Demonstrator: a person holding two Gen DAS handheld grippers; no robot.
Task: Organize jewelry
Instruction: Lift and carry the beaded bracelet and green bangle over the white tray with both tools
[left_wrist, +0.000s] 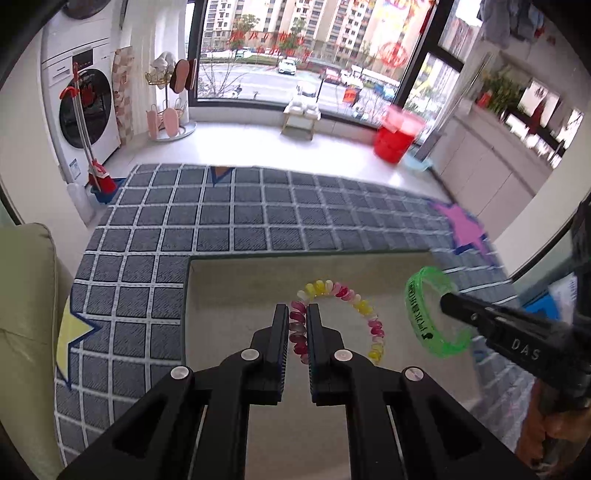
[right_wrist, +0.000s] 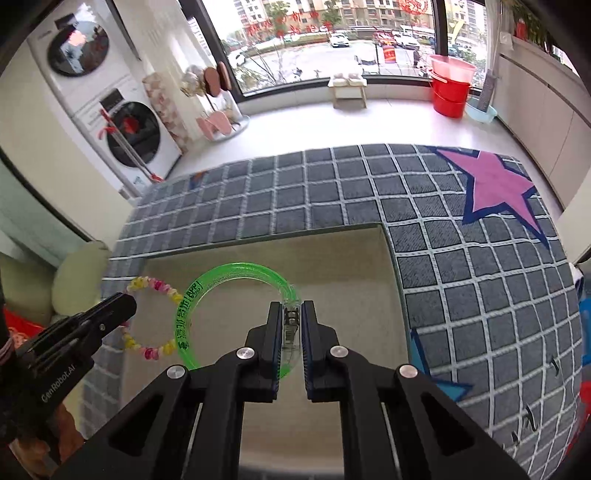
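Observation:
My left gripper (left_wrist: 297, 309) is shut on a bracelet of pink, yellow and clear beads (left_wrist: 364, 308) and holds it above a beige surface (left_wrist: 236, 291). My right gripper (right_wrist: 291, 308) is shut on a clear green bangle with printed lettering (right_wrist: 236, 269) at its clasp. In the left wrist view the green bangle (left_wrist: 421, 314) hangs from the right gripper (left_wrist: 448, 300) at the right. In the right wrist view the bead bracelet (right_wrist: 155, 286) hangs from the left gripper (right_wrist: 127, 304) at the left. The two bracelets are side by side, apart.
A grey checked rug with coloured stars (left_wrist: 258, 214) surrounds the beige surface. A light green cushion (left_wrist: 22, 295) lies at the left. Beyond are a washing machine (left_wrist: 85, 107), a red bucket (left_wrist: 395, 138), a small stool (left_wrist: 301, 118) and a large window.

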